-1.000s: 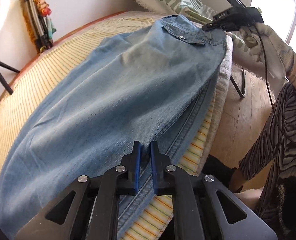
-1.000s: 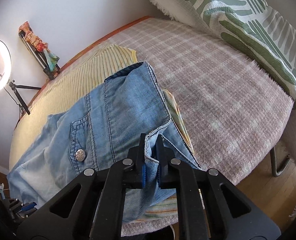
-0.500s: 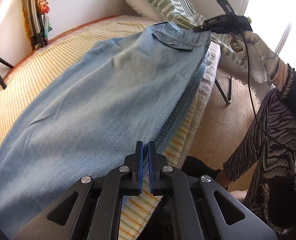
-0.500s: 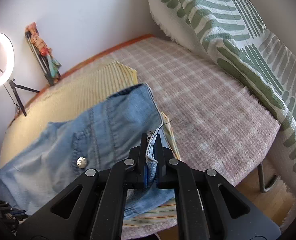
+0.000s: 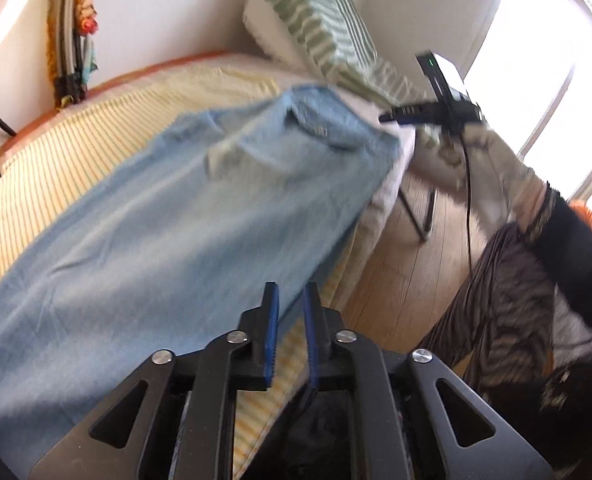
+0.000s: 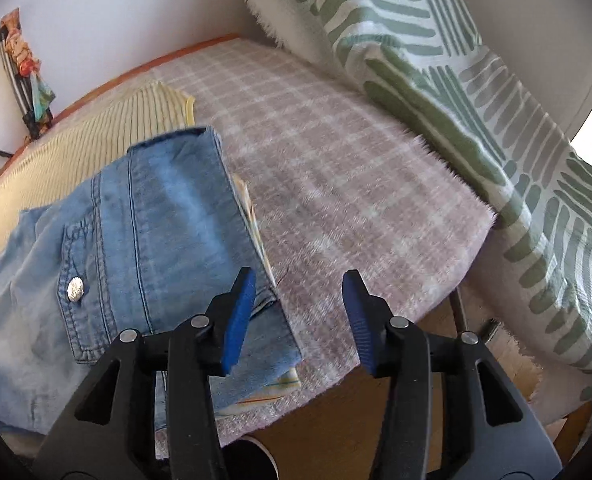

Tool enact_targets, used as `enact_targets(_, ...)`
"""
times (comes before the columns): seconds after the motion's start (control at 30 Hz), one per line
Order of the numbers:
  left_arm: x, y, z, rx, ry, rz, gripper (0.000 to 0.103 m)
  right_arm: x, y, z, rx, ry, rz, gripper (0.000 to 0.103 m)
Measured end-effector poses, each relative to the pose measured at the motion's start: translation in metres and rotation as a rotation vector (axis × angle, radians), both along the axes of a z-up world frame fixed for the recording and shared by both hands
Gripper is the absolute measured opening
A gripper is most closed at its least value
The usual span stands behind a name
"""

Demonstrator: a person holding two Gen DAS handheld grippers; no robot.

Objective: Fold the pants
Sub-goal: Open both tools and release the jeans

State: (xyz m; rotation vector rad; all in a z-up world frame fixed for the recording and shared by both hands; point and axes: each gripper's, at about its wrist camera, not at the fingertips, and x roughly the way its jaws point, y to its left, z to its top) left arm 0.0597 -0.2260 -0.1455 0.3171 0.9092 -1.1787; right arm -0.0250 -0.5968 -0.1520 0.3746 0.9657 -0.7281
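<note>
Right wrist view: the right gripper [image 6: 299,312] is spread wide, empty, just above the waistband corner of the light-blue jeans [image 6: 135,248], which lie flat on the striped bed cover [image 5: 55,152]. Left wrist view: the left gripper [image 5: 289,320] is slightly parted, holding nothing, beside the jeans' edge.

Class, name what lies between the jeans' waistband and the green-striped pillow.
In the right wrist view, only bare pink checked blanket lies between the jeans and the pillow.

1. Green-striped pillow [image 6: 436,80], upper right of frame.
2. Pink plaid blanket [image 6: 336,168], centre.
3. Yellow striped sheet [image 5: 55,152], left.
4. Wooden floor [image 5: 408,272], right of centre.
</note>
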Motion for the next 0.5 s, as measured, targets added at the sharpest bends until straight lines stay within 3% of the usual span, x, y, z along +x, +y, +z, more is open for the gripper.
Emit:
enact_targets(0.13,0.007,-0.027,-0.008,0.014,-0.042,0.001,0.015,0.004,0.000,0.029,0.036,-0.154,0.029,0.047)
enact_targets(0.23,0.008,-0.048,-0.026,0.035,-0.035,-0.014,0.015,0.034,0.011,0.041,0.082,-0.215,0.161,0.047)
enact_targets(0.5,-0.004,-0.073,-0.059,0.107,-0.013,-0.123,0.015,0.158,0.068,0.049,0.132,-0.144,0.642,0.048)
